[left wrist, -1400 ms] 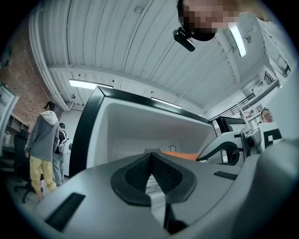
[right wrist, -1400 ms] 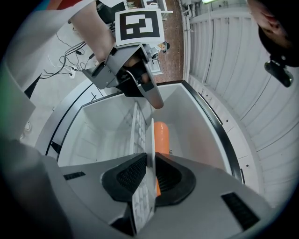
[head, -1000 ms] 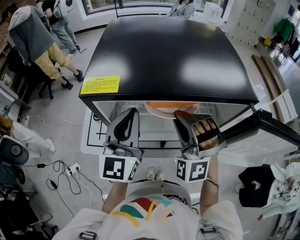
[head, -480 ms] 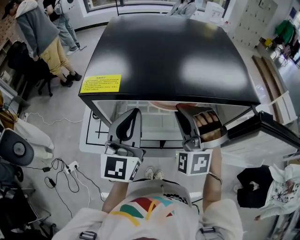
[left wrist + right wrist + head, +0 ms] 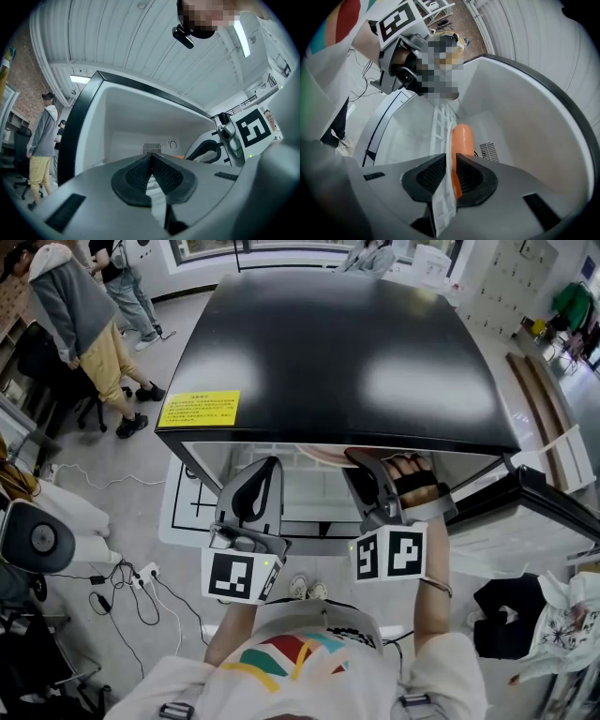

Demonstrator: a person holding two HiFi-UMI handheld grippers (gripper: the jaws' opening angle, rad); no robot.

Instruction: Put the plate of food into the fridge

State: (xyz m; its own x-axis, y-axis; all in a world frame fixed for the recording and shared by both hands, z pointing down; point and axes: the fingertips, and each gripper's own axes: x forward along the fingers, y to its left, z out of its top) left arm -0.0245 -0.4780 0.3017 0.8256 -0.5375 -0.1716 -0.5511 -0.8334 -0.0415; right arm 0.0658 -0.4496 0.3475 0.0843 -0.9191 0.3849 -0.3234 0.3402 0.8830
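Note:
The fridge [image 5: 337, 352] has a black top and stands with its door [image 5: 553, 502] swung open to the right. Only a thin sliver of the orange plate [image 5: 323, 455] shows under the top's front edge. My right gripper [image 5: 364, 468] reaches into the compartment. In the right gripper view the plate [image 5: 461, 140] is edge-on between the jaws. It lies against one pad, and a narrow gap shows at the other. It sits beside the white wire shelf [image 5: 440, 122]. The food is hidden. My left gripper [image 5: 265, 470] hovers at the opening, shut and empty.
A yellow label [image 5: 199, 409] sits on the fridge top's left front corner. People [image 5: 80, 324] stand at the far left by a chair. Cables and a power strip [image 5: 141, 577] lie on the floor to my left. A vent [image 5: 151, 148] marks the fridge's back wall.
My right gripper has pushed forward, and the plate has slid from plain sight to almost wholly under the fridge top. The left gripper has stayed put. A person at the left has shifted.

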